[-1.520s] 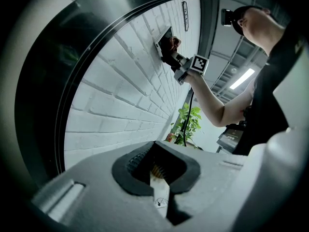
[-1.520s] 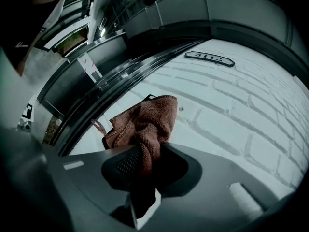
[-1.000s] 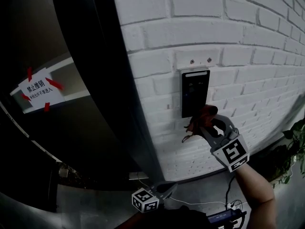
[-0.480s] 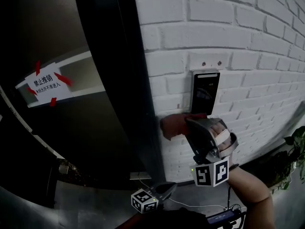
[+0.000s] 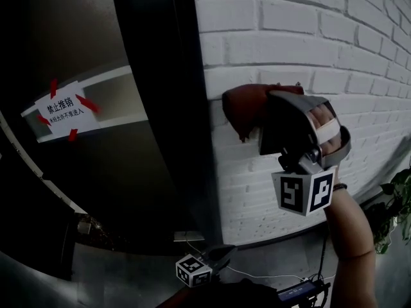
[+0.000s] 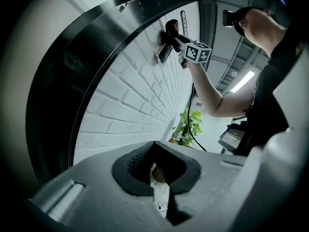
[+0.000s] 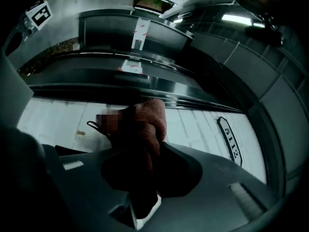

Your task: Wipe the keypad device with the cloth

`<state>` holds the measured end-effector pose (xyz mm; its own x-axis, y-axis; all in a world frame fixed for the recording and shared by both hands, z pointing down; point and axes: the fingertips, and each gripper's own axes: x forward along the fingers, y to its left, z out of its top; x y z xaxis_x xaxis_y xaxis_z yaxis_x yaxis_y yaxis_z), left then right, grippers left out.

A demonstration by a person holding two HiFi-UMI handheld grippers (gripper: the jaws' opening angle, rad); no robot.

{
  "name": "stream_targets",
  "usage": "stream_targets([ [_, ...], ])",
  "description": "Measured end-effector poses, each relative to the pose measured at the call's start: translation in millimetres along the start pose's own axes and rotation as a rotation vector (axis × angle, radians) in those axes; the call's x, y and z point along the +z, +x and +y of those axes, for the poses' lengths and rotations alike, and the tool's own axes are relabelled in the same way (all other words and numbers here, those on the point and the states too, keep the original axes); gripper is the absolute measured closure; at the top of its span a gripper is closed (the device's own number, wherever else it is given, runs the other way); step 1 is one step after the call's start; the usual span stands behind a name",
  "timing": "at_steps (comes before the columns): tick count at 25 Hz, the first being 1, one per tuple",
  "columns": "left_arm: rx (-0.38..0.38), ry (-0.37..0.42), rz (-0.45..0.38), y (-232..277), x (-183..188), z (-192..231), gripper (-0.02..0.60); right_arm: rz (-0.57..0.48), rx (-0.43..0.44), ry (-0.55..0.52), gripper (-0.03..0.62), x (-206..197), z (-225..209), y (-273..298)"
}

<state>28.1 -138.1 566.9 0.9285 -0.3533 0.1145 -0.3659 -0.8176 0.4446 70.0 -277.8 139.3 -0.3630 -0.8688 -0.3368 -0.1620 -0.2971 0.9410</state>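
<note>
Nearest the camera, the left tool [image 6: 157, 185] is hanging low by the person's body with its jaws closed together and gripping nothing. Above it, the person's bare right forearm [image 5: 350, 236] is reaching up to the right tool [image 7: 144, 182], whose jaws are clamping a reddish-brown cloth [image 7: 145, 124]; the cloth is bunching out beyond the jaw tips and pressing against the white brick wall [image 5: 289, 37]. In the left gripper view the dark keypad device [image 6: 162, 54] is showing mounted on that wall, with the cloth lying at its upper end; in the head view the right tool and cloth are covering it. A black door frame [image 5: 167, 108] is bordering the wall on the left, and beyond it a paper notice [image 5: 61, 112] is hanging, fixed with red tape. A green plant [image 6: 186, 127] is standing farther along the wall's foot.
</note>
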Motion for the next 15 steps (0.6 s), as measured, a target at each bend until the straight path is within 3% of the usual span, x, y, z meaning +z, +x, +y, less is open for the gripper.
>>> stream_targets([
  [7,0.001,-0.007,0.016,-6.3,-7.9,2.5,0.578,0.032,-0.017,0.224,0.507,-33.3,-21.7,-7.0],
  [15,-0.022,-0.007,0.042,-4.3,-11.1,-3.0,0.578,0.124,-0.016,0.318,0.508,-64.6,4.7,-32.9],
])
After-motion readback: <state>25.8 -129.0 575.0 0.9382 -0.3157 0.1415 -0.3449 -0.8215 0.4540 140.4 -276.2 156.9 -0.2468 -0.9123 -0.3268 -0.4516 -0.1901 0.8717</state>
